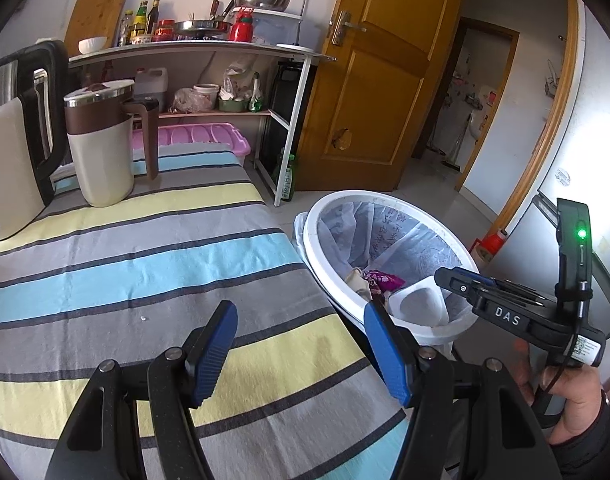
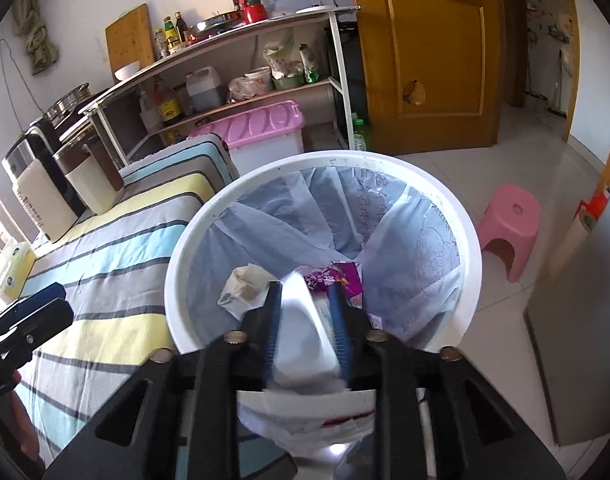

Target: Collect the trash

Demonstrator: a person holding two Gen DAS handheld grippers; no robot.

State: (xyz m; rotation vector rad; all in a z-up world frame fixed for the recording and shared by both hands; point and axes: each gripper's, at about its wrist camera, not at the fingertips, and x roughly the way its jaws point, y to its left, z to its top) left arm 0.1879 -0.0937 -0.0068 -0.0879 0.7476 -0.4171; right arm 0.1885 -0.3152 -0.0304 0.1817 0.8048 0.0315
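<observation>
Our right gripper (image 2: 305,320): white crumpled wrapper (image 2: 305,332) between its parted blue pads, above round white lined bin (image 2: 193,240) holding beige scrap (image 2: 245,284) and purple packet (image 2: 341,276). Left gripper (image 1: 301,348) released, empty, over striped tablecloth (image 1: 145,264).

Handheld two-finger grippers, pair, black frame with blue pads

Left gripper (image 1: 301,344): black plastic linkage arms with slotted cut-outs behind the fingers; round silver pivot screws at each joint behind the fingers; fingers (image 1: 215,354) faced with blue ribbed pads. Right gripper (image 2: 307,326): same black linkage, brass-toned pivot screws behind the fingers, narrow blue ribbed pads on the inner faces of the fingers (image 2: 339,332). Seen from the left wrist view, its body carries white "DAS" lettering, an upright black module with a green lit indicator, a white label with a printed code, and a thin black cable well behind the fingers. Right hand (image 1: 569,400): dark sleeve at the wrist.
</observation>
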